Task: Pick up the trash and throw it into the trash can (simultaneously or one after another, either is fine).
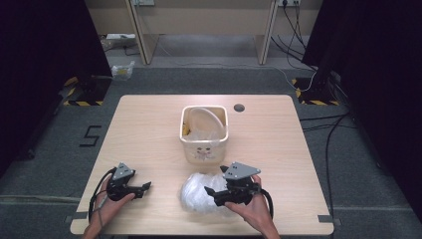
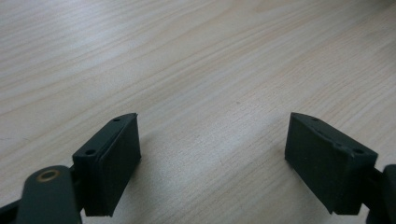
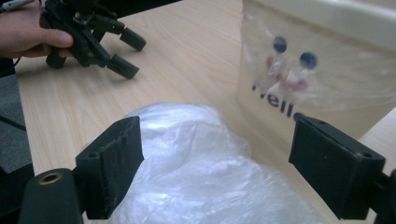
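In the right gripper view the crumpled plastic bag runs off the bottom edge, and the cream bin is cut by the top and right edges, its printed word partly hidden behind the right claw. In the high view the bin's contents are too small to tell.

Pale wood-grain table with a smooth matt finish, crinkled glossy clear plastic bag, cream smooth plastic bin lined with thin film, matt black gripper pads, grey metal plate.
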`<state>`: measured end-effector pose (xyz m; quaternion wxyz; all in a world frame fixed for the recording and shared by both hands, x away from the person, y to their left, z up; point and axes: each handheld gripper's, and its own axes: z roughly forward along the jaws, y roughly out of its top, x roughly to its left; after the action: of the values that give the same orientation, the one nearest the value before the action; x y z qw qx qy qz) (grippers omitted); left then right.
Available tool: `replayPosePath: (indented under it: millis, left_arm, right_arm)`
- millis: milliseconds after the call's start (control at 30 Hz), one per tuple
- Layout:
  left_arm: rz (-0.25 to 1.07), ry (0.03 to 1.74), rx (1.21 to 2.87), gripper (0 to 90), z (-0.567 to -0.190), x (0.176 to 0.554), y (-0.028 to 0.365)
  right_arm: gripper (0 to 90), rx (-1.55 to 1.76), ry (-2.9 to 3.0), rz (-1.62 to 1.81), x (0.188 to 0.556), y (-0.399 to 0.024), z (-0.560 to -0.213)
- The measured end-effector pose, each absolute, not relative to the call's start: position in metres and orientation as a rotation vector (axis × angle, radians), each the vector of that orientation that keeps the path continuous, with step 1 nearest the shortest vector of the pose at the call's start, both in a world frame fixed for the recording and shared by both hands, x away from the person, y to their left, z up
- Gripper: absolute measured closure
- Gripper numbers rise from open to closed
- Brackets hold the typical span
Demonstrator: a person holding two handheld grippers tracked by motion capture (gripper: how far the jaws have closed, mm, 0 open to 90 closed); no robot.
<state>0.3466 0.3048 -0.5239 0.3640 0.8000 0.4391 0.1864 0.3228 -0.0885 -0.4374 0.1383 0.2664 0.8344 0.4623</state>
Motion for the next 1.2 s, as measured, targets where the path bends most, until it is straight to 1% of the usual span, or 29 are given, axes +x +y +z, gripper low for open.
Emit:
replayPosePath:
  millis: [133,400,600,800,867,933,1033,1067,1167,1200]
  left_arm:
    - [0.477,1.126,2.058,17.2,-0.524,0.347,0.305]
    - [0.479,1.126,2.056,17.2,-0.524,0.347,0.305]
    - [0.477,1.126,2.057,17.2,-0.524,0.347,0.305]
    - [0.478,1.126,2.057,17.2,-0.524,0.347,0.305]
    - [0.478,1.126,2.057,17.2,-0.524,0.347,0.305]
    - [0.477,1.125,2.058,17.2,-0.524,0.347,0.305]
    - [0.478,1.126,2.057,17.2,-0.524,0.347,0.305]
    - [0.478,1.126,2.057,17.2,-0.524,0.347,0.305]
    - [0.478,1.126,2.057,17.2,-0.524,0.347,0.305]
    - [0.477,1.126,2.058,17.2,-0.524,0.347,0.305]
  right_arm:
    - [16.7,0.769,2.436,1.324,0.321,-0.087,-0.446]
    - [17.5,0.771,2.53,1.199,0.32,-0.073,-0.477]
    - [18.0,0.783,2.559,1.148,0.323,-0.069,-0.485]
    - [21.8,0.767,2.578,1.072,0.323,-0.064,-0.5]
    - [26.0,0.756,2.584,1.054,0.323,-0.063,-0.501]
    - [32.6,0.761,2.591,1.054,0.324,-0.063,-0.502]
    - [47.0,0.757,2.593,1.046,0.322,-0.063,-0.502]
    - [53.9,0.736,2.589,1.044,0.321,-0.063,-0.501]
    - [68.7,0.701,2.586,1.068,0.317,-0.067,-0.499]
    - [70.9,0.694,2.585,1.086,0.316,-0.068,-0.498]
